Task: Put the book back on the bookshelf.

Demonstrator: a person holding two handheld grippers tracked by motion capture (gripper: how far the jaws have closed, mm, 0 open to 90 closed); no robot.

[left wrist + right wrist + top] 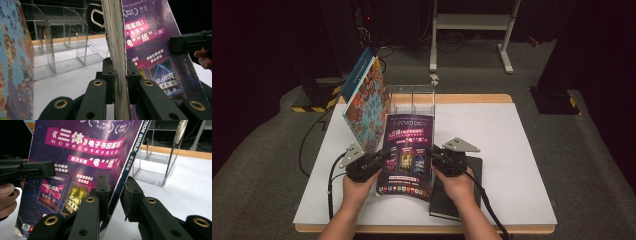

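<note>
A purple magazine (407, 150) stands tilted up off the white table, held by both side edges. My left gripper (382, 156) is shut on its left edge; in the left gripper view the jaws (119, 75) clamp the stack of page edges (116, 37). My right gripper (432, 152) grips the right edge; in the right gripper view the jaws (116, 192) close around the spine, one pad on the front cover (82, 157). Each gripper view also catches the opposite gripper's jaw at the magazine's far edge.
A colourful picture book (367, 100) leans upright to the left of the magazine, beside a clear acrylic file holder (412, 97) at the table's back. A black notebook (469, 185) lies flat under my right hand. The white table (512, 150) stretches to the right.
</note>
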